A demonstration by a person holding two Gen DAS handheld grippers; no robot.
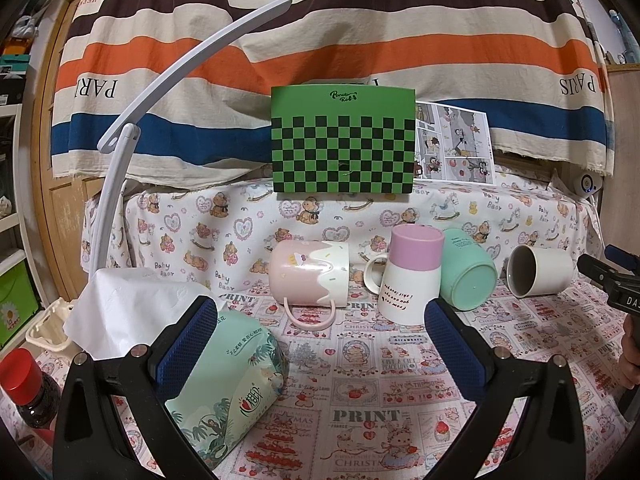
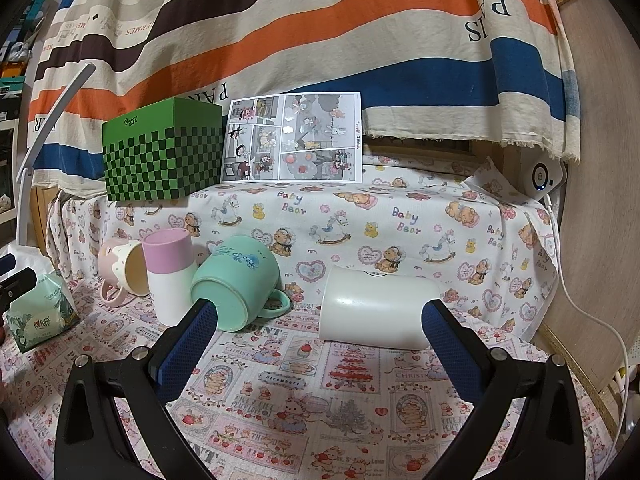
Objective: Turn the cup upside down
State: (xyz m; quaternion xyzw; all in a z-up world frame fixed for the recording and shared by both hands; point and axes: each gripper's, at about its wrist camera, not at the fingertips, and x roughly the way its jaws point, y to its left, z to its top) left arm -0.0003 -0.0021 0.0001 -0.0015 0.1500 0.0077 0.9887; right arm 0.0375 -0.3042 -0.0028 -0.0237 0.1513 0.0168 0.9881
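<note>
White ceramic is being faced by the right gripper point(image 2: 318, 334), so the approach step appears to be in hand; nothing is being held yet.

Going left to right in the left wrist view: a tissue pack point(image 1: 224, 376) is lying near, just beside the left gripper's point(image 1: 320, 334) left finger. Farther off, a pink mug point(image 1: 308, 276) is lying on its side, handle toward the camera. A pink-and-white cup point(image 1: 408, 276) is standing next, seemingly mouth down, though the rim cannot be made out. A mint mug point(image 1: 468, 276) is leaning against it, base showing. Far right, the white cup point(image 1: 540, 270) is lying on its side, mouth facing left.

Both grippers are being held wide apart and empty. The left one is hanging back over the tablecloth point(image 1: 360, 380), well short of the row.

In the right wrist view the white cup point(image 2: 378, 306) is lying just beyond the fingertips, its right end just beside the right finger point(image 2: 448, 336), slightly right of centre. It is judged that the next move calls for advancing around the cup's body, closing, then rotating the mouth downward. A smooth round wall may be prone to rolling or slipping.
</note>
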